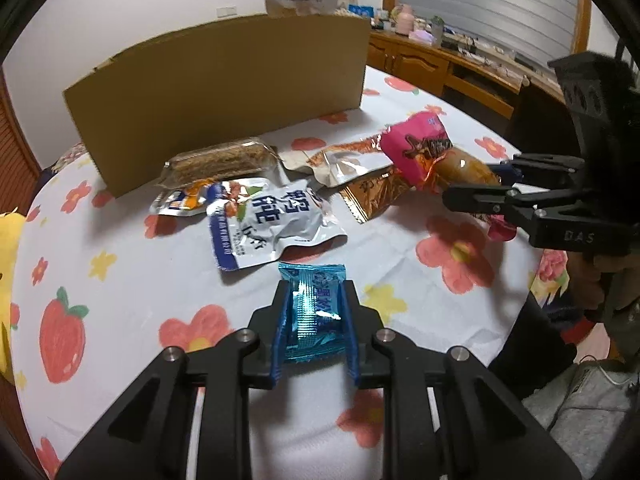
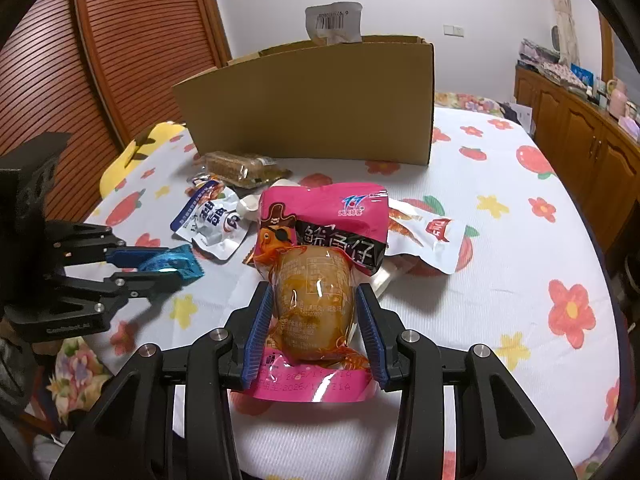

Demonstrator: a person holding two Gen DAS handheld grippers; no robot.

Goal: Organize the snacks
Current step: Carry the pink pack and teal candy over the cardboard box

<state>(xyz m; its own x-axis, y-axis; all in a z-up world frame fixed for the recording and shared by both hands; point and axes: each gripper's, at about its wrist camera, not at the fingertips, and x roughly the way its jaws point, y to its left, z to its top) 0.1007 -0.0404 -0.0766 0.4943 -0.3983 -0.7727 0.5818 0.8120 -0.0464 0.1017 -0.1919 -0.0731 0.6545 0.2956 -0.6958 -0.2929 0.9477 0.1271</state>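
Each camera rides low on its own gripper, tilted down at the table (image 1: 400, 92) from close in. Both face the box (image 1: 224, 96) at upper centre, and each catches the other gripper at its frame's edge.

I am in a home: a flowered cloth (image 2: 500, 280) covers my worktop, wooden cabinets (image 2: 580, 136) carry household clutter along the wall, and a slatted wooden door (image 2: 132, 48) stands nearby.
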